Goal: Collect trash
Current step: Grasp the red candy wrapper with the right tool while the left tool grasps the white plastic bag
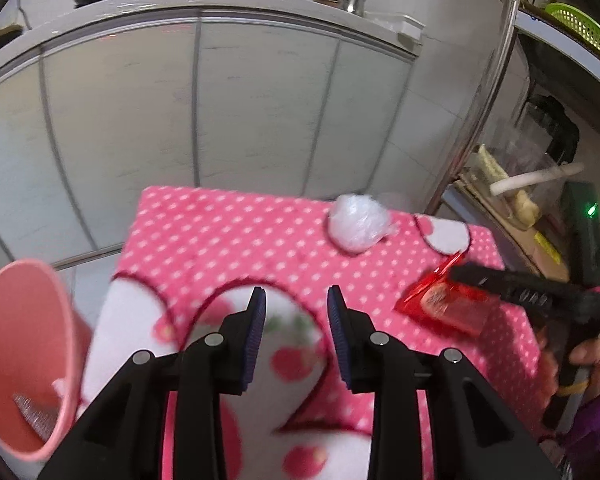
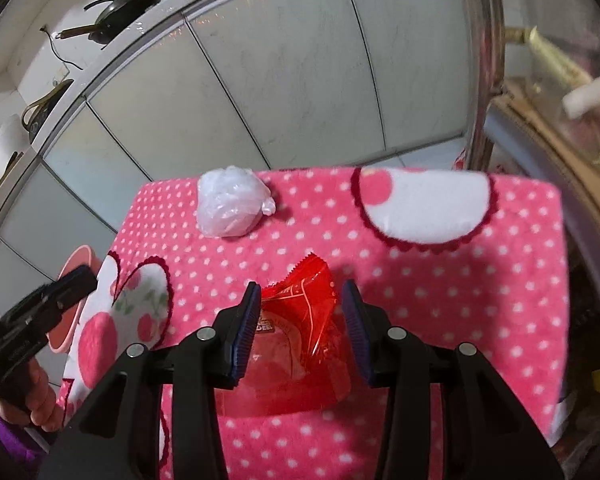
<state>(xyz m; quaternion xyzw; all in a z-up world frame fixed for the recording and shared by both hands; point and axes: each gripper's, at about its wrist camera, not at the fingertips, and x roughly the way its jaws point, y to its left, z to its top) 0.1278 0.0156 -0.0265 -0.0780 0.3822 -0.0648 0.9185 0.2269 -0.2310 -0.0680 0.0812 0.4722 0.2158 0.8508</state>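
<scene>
A red snack wrapper (image 2: 300, 304) lies on the pink dotted cloth (image 2: 440, 300), between the fingers of my right gripper (image 2: 300, 300). The jaws stand apart, with a strip of cloth showing at the right pad, so they are open around it. A crumpled white plastic ball (image 2: 230, 208) rests near the cloth's far edge. In the left wrist view my left gripper (image 1: 296, 300) hovers open over the cloth (image 1: 228, 240) with nothing between its fingers. The plastic ball (image 1: 356, 224) is ahead to its right, the wrapper (image 1: 432, 304) under the right gripper (image 1: 460, 272). A pink bin (image 1: 24, 320) stands at the left.
The bin holds a silvery scrap and something white. Behind the cloth-covered table is a tiled counter front (image 1: 196, 100) with pans on top. A metal rack post (image 1: 480, 100) and cluttered shelf stand at the right. A hand in a purple sleeve (image 1: 592, 360) holds the right gripper.
</scene>
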